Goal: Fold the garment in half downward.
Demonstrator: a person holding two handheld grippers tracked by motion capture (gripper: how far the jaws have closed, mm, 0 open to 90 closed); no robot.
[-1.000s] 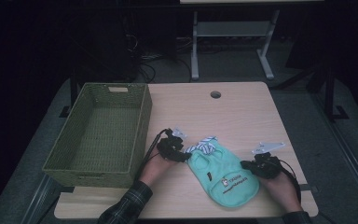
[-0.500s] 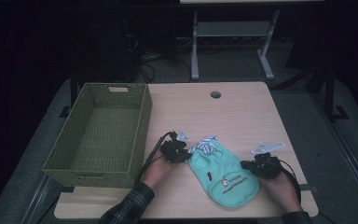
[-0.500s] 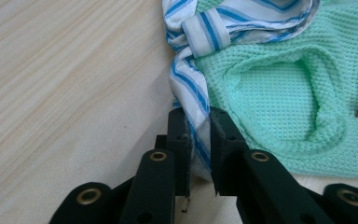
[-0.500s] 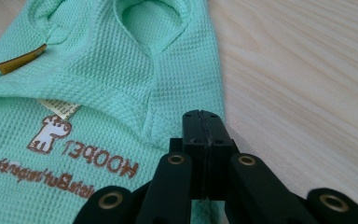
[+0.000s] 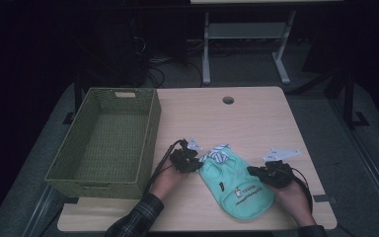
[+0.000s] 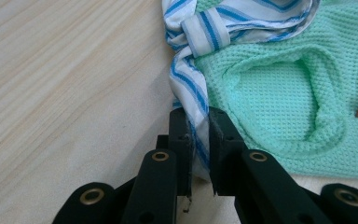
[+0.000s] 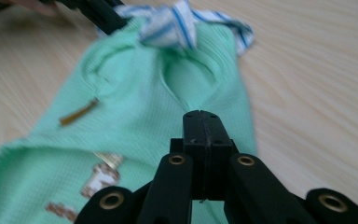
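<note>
Left claw (image 6: 198, 140) pinches the green garment's (image 6: 279, 93) striped collar (image 6: 191, 88).

High view: above the person's side, facing forward and down on the table (image 5: 256, 118).
Left gripper view: close, low, along its jaws.
Right gripper view: close, low, along its jaws.
Shared: the green garment (image 5: 237, 190) with striped collar (image 6: 233, 23).

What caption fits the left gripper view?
Left tongs pinch the blue-striped white cloth beside a mint knit garment.
</note>
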